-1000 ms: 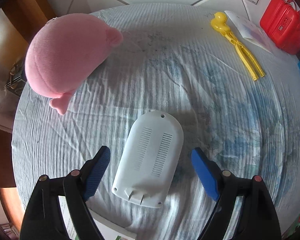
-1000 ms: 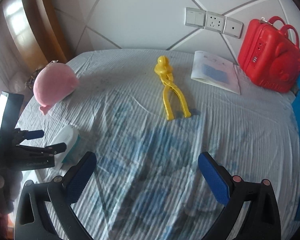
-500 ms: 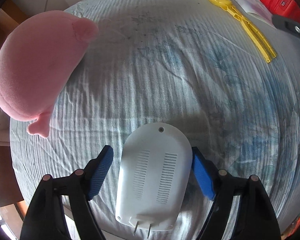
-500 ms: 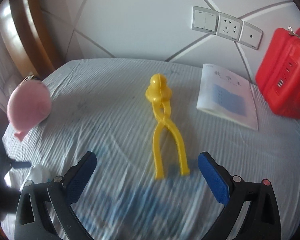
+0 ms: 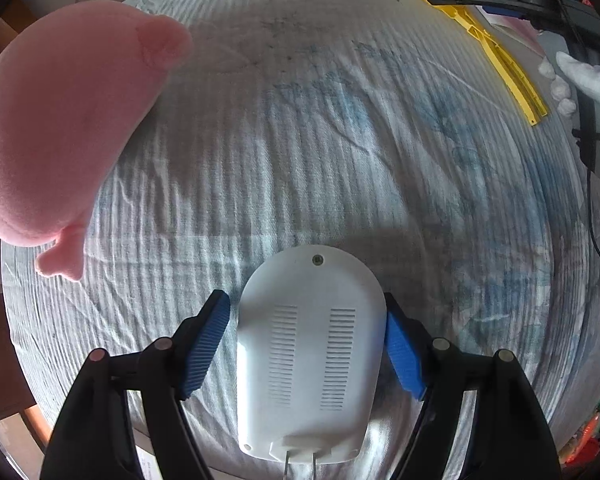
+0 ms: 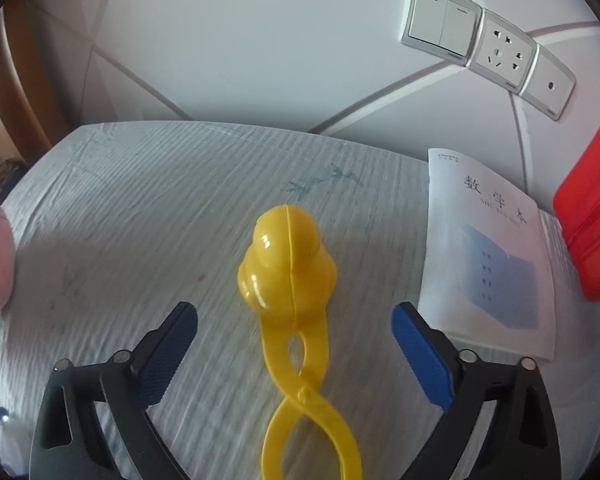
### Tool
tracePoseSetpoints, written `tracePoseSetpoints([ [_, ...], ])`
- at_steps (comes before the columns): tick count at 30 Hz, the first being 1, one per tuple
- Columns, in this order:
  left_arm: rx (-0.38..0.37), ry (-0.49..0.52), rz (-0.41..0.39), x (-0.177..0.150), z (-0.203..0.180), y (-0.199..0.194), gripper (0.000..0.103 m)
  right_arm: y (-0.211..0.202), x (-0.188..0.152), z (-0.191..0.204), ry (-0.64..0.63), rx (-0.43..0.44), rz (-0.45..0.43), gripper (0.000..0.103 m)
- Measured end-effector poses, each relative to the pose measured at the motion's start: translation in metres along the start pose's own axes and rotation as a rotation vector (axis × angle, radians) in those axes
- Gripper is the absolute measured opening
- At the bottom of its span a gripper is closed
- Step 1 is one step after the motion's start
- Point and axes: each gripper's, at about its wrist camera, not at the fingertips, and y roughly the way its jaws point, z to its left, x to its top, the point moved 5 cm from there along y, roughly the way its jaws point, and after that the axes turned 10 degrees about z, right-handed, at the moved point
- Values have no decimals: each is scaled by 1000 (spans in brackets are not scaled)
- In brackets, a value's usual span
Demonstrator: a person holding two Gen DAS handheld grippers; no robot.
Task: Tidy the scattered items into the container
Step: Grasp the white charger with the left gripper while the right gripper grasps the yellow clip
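Both grippers have closed in on their targets since a second ago: the white plug-in device (image 5: 308, 356) now fills the gap of the left gripper (image 5: 306, 344), and the yellow duck-headed tongs (image 6: 288, 280) have come from well ahead to lie between the fingers of the right gripper (image 6: 294, 354).

We take the bed sheet (image 5: 340, 152) as landmark. Largest on it is the pink plush (image 5: 60, 128), at its left edge, apart from both tools. The red case (image 6: 592, 220), presumably the container, stands at the right edge, with the exercise book (image 6: 488, 248) flat just beside it. The white device lies face down at the near edge, prongs toward the camera; the tongs lie mid-sheet toward the wall.

Left tool: right pad touching the device's flank, left pad a sliver off, so not yet clamped. Right tool: fingers wide apart, straddling the tongs' neck without contact.

Step in hand, as we judge it: paired grasps. Next calls for closing both tools squarely, then lifting toward the red case; we cannot see whether it is open.
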Motion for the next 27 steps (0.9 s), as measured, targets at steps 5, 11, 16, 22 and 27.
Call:
tracePoseSetpoints([
  [5, -6, -15, -22, -5, 3, -3, 65, 15, -1, -1, 13, 20, 30, 57],
  [11, 22, -36, -75, -20, 7, -18, 65, -2, -18, 9, -26, 23, 30, 41],
  [16, 23, -64, -160, -43, 7, -49, 65, -48, -55, 21, -56, 39, -11, 41],
  [22, 5, -83, -243, -74, -3, -79, 64, -108, -101, 30, -46, 72, -64, 41],
  [27, -14, -91, -310, -91, -15, -101, 64, -150, -131, 25, -9, 87, -101, 40],
])
